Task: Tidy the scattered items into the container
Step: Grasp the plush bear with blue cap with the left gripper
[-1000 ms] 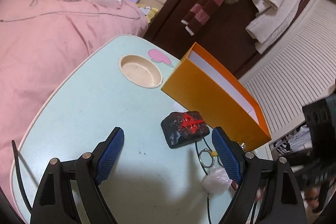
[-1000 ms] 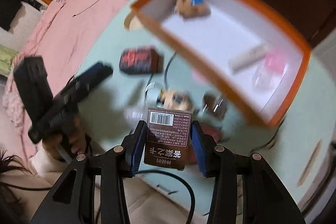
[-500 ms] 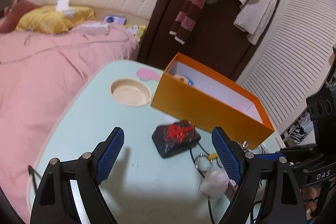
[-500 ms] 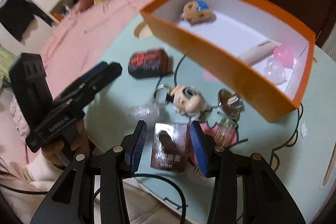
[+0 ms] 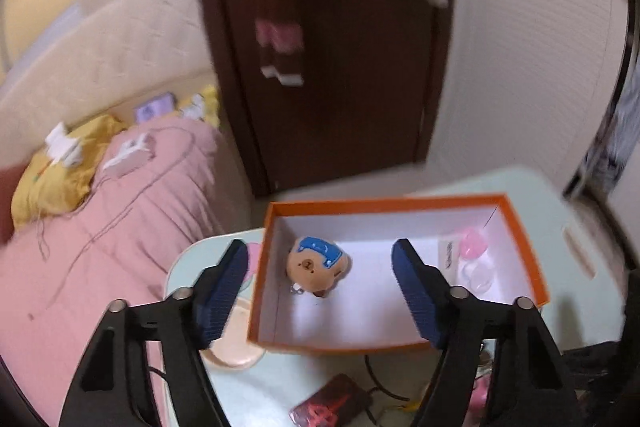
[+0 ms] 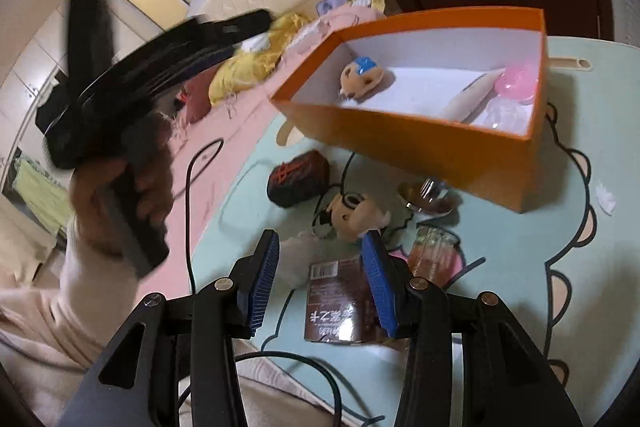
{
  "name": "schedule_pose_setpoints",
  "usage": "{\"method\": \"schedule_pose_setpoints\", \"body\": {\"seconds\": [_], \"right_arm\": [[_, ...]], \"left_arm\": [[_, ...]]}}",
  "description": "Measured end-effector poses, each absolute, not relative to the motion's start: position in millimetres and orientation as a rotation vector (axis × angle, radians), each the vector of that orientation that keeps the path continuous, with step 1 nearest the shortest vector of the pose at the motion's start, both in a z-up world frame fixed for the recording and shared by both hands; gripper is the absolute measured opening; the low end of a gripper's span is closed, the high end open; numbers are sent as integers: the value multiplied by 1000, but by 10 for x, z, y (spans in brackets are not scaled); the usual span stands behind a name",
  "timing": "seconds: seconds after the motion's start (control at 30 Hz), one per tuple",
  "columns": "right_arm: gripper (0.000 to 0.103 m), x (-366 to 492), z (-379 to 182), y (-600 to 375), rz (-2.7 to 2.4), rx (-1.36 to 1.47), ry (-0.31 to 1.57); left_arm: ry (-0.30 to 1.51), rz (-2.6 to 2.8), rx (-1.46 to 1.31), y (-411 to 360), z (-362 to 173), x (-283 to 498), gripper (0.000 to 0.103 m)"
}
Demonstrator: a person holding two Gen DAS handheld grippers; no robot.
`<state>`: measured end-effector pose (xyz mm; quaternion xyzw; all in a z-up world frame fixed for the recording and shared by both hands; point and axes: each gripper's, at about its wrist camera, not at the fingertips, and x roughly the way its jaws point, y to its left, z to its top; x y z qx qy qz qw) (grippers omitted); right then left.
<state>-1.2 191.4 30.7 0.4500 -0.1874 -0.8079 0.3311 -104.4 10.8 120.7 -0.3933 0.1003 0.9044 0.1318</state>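
An orange box (image 5: pixel 400 341) (image 6: pixel 420 143) stands on the pale green table (image 6: pixel 520 267). Inside it lie a bear-head plush (image 5: pixel 318 265) (image 6: pixel 362 77), a pink ball (image 6: pixel 518 81) and a white tube (image 6: pixel 468 95). My left gripper (image 5: pixel 320 287) is open and empty, raised above the box. My right gripper (image 6: pixel 324 283) is open above a brown carton (image 6: pixel 336 307) that lies flat on the table. A black pouch with red print (image 6: pixel 298 177) (image 5: pixel 332 407), a plush keychain (image 6: pixel 354 215), a clear wrapper (image 6: pixel 298 261) and a small glass bottle (image 6: pixel 434 255) lie scattered beside the carton.
A pink bed (image 5: pixel 80 247) runs along the table's left side. A dark door (image 5: pixel 340 87) with hanging clothes stands behind the box. A round cup recess (image 5: pixel 234 351) sits in the table by the box. Cables (image 6: pixel 192 227) trail over the table's near edge.
My right gripper opened and let go of the brown carton, which now lies on the table. My left gripper rose and tilted up over the box.
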Motion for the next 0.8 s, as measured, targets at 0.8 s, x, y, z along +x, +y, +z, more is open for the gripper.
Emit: {"method": "schedule_pose_setpoints", "body": {"seconds": [0.8], "right_arm": [[55,16,294,2112,-2013,1167,-586]], "left_arm": [[703,2330,-1510,767,364,-1710,53]]}}
